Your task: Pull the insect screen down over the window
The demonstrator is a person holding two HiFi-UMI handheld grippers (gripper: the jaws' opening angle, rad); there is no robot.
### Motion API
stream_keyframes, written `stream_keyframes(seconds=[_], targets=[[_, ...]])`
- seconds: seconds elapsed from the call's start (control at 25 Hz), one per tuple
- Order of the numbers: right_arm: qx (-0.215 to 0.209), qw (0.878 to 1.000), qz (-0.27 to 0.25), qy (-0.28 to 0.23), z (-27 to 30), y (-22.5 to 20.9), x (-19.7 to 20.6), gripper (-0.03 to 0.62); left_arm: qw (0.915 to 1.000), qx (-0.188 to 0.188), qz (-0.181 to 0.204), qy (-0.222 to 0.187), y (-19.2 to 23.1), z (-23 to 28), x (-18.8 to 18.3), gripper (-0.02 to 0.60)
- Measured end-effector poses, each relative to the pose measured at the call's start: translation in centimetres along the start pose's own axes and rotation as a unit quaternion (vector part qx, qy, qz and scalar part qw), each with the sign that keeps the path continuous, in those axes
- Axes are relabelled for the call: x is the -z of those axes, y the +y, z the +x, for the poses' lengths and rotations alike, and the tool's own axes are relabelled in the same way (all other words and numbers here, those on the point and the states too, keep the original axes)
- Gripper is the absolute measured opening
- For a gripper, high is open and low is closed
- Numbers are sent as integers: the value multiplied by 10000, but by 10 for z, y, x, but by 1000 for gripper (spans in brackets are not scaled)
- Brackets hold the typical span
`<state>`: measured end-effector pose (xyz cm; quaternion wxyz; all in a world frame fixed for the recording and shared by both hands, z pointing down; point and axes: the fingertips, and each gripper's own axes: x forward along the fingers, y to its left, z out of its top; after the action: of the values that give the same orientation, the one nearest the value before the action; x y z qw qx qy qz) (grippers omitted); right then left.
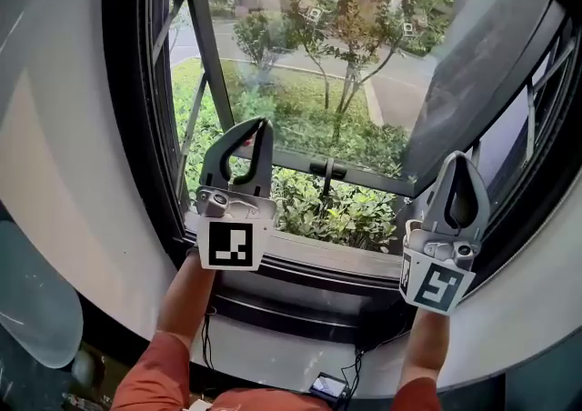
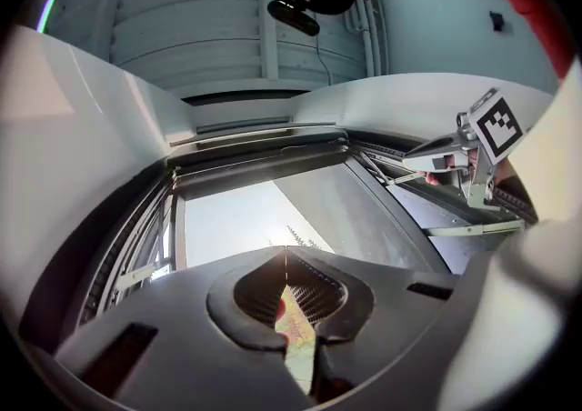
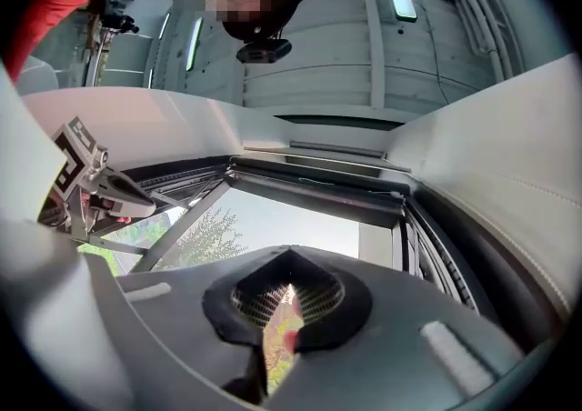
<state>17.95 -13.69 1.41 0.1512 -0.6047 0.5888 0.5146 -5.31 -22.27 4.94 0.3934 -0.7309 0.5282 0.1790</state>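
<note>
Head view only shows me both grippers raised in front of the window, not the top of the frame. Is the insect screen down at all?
Observer: No. In the right gripper view a dark bar, probably the screen's, sits at the very top of the window; nothing covers the opening below it.
Operator: Is either gripper on it?
Observer: The left gripper has its jaws together on nothing, with its tips short of that bar.
Operator: And the right?
Observer: The right gripper is the same: jaws together, empty, with daylight between its tips and the bar.
</note>
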Motion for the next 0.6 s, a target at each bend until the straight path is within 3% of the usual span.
stream_keyframes(seconds=[0.24, 0.44, 0.6], targets=[[-24, 9977, -550, -405, 47, -13, -29, 11, 9980, 6, 507, -385, 22, 34, -38, 6], [-48, 9914, -1110, -689, 86, -26, -58, 9, 9956, -105, 694, -623, 42, 61, -68, 6], [-52, 9843, -1633, -667, 110, -40, -72, 11, 9926, -125, 928, -779, 55, 86, -95, 6]])
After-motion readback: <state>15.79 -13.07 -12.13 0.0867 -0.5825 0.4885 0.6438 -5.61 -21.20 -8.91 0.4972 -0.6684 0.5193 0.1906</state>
